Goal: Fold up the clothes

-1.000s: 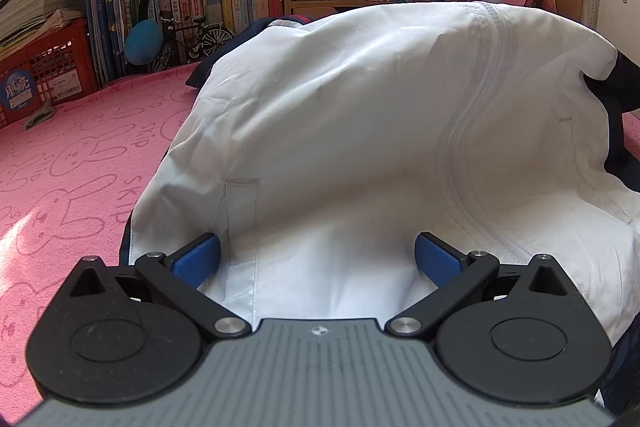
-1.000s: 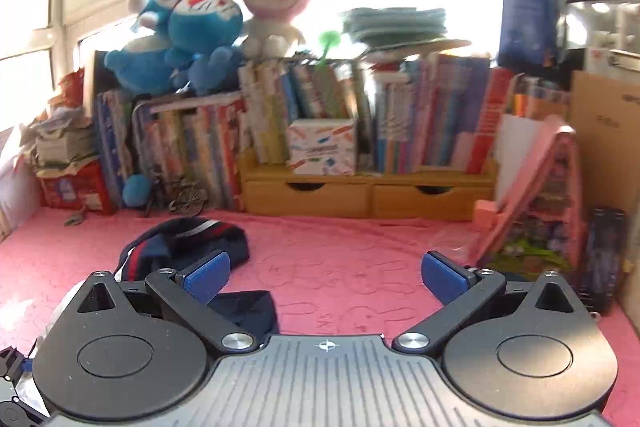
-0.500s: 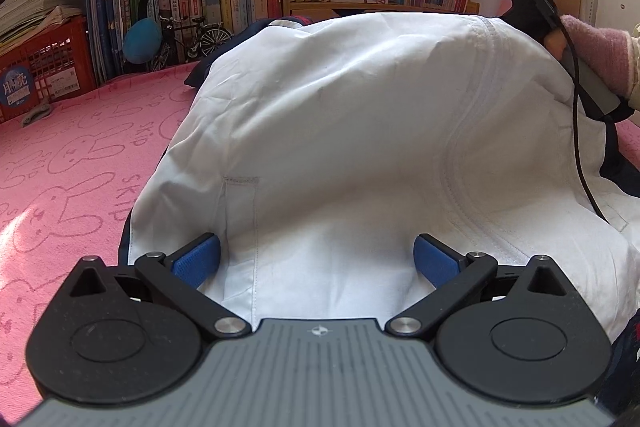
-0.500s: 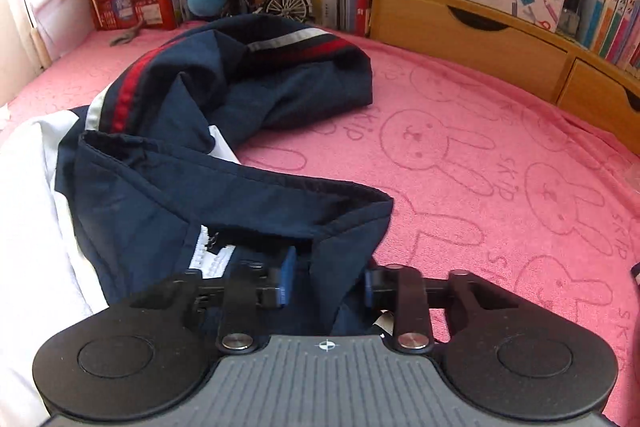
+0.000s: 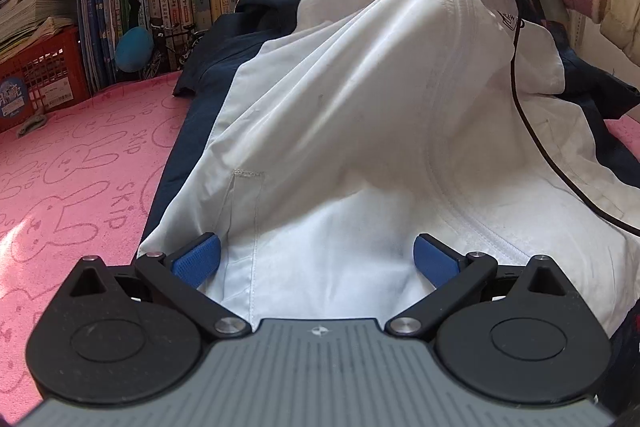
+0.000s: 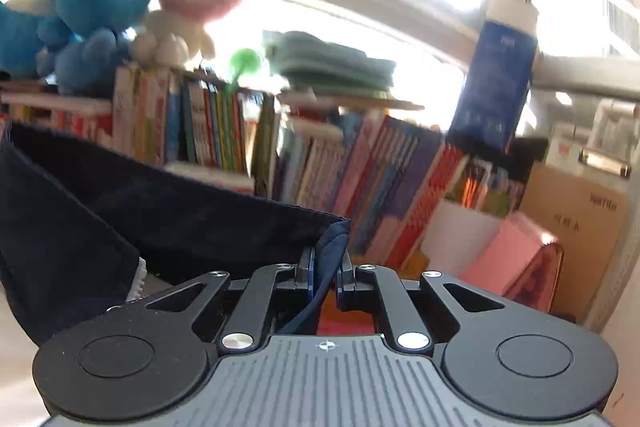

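Bookshelves (image 6: 224, 131) packed with books ran behind a pink rabbit-print mat (image 5: 72, 163). On that mat lay the white and navy jacket (image 5: 360, 99), its far end lifted toward one o'clock in the left wrist view. The left hand-held gripper (image 5: 316, 261) stood wide over the near white hem (pads clear of the cloth). The right hand-held gripper (image 6: 325, 273) had just been closing and pinched the navy edge (image 6: 334, 239), raised before the shelves.
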### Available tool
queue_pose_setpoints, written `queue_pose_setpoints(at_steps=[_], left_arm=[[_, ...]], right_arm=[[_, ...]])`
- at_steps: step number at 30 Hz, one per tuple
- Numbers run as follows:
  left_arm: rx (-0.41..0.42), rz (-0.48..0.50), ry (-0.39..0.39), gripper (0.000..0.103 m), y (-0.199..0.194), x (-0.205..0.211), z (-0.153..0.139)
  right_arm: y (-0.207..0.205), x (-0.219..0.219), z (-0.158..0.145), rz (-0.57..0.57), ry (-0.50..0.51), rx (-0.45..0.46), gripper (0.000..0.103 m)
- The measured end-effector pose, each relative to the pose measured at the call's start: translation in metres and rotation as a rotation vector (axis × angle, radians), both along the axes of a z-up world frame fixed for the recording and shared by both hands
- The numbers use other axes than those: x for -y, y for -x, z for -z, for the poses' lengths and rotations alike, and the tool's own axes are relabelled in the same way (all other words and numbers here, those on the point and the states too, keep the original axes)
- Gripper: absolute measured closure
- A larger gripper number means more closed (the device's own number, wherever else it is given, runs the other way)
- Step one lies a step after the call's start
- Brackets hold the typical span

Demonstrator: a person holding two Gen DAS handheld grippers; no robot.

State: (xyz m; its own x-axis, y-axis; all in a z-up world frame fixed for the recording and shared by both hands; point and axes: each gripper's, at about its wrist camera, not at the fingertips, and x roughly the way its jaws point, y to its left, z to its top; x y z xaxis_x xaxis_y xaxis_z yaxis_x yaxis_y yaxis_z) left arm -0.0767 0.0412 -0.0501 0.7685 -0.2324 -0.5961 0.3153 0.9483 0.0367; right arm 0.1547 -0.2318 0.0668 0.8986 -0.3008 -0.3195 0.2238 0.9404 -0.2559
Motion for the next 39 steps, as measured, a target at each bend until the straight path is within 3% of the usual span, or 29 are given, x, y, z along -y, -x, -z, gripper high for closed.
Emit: queue_pose_setpoints(at_steps=[3, 5, 8, 10, 11, 13, 15, 18, 22, 24, 26, 27, 28, 29, 31, 36, 38, 39], left_arm=[[-0.010, -0.005, 0.015, 0.000, -0.002, -0.005, 0.001], [-0.017, -0.006, 0.028, 0.000, -0.003, -0.007, 0.002], [-0.024, -0.006, 0.039, 0.000, -0.004, -0.010, 0.002], [-0.024, -0.006, 0.038, 0.000, -0.004, -0.011, 0.003], [-0.024, -0.006, 0.039, 0.000, -0.004, -0.011, 0.003], [-0.024, -0.007, 0.038, 0.000, -0.003, -0.011, 0.003], [-0.023, -0.008, 0.038, 0.000, -0.003, -0.011, 0.003], [-0.021, -0.010, 0.037, 0.000, -0.005, -0.011, 0.003], [-0.021, -0.010, 0.045, 0.000, -0.005, -0.013, 0.003], [-0.021, -0.011, 0.046, 0.000, -0.004, -0.014, 0.002], [-0.021, -0.011, 0.049, 0.000, -0.004, -0.015, 0.002], [-0.021, -0.010, 0.051, 0.000, -0.003, -0.016, 0.002], [-0.021, -0.009, 0.054, 0.000, -0.003, -0.017, 0.002], [-0.021, -0.009, 0.060, 0.000, -0.003, -0.018, 0.001], [-0.021, -0.006, 0.075, 0.000, -0.003, -0.020, 0.001], [-0.015, 0.041, 0.129, 0.000, 0.001, -0.022, -0.001], [-0.005, 0.110, 0.212, 0.000, 0.006, -0.031, -0.004], [-0.006, 0.156, 0.295, 0.000, 0.008, -0.041, -0.006]], right_arm=[[-0.038, 0.018, 0.064, 0.110, -0.060, -0.362, 0.075], [-0.036, 0.028, 0.085, 0.150, -0.145, -0.431, 0.063], [-0.015, 0.025, 0.069, 0.162, -0.194, -0.338, 0.041], [0.000, 0.016, 0.043, 0.096, -0.246, -0.254, 0.026], [0.004, 0.010, 0.029, 0.032, -0.284, -0.224, 0.023], [0.002, -0.023, 0.006, -0.168, -0.334, -0.232, 0.003], [0.000, -0.074, 0.003, -0.379, -0.330, -0.304, 0.000], [-0.010, -0.160, 0.022, -0.542, -0.282, -0.427, 0.000], [-0.039, -0.248, 0.068, -0.477, -0.149, -0.503, 0.000], [-0.054, -0.266, 0.083, -0.414, -0.108, -0.521, 0.000], [-0.057, -0.264, 0.088, -0.422, -0.123, -0.520, 0.011], [-0.059, -0.264, 0.090, -0.427, -0.132, -0.519, 0.041], [-0.061, -0.263, 0.093, -0.432, -0.141, -0.518, 0.080], [-0.060, -0.255, 0.088, -0.444, -0.187, -0.519, 0.087], [-0.053, -0.227, 0.072, -0.452, -0.274, -0.470, 0.094], [0.001, -0.139, 0.024, -0.464, -0.332, -0.276, 0.094], [0.039, -0.098, 0.015, -0.461, -0.348, -0.248, 0.094], [0.058, -0.078, 0.011, -0.460, -0.356, -0.236, 0.094]])
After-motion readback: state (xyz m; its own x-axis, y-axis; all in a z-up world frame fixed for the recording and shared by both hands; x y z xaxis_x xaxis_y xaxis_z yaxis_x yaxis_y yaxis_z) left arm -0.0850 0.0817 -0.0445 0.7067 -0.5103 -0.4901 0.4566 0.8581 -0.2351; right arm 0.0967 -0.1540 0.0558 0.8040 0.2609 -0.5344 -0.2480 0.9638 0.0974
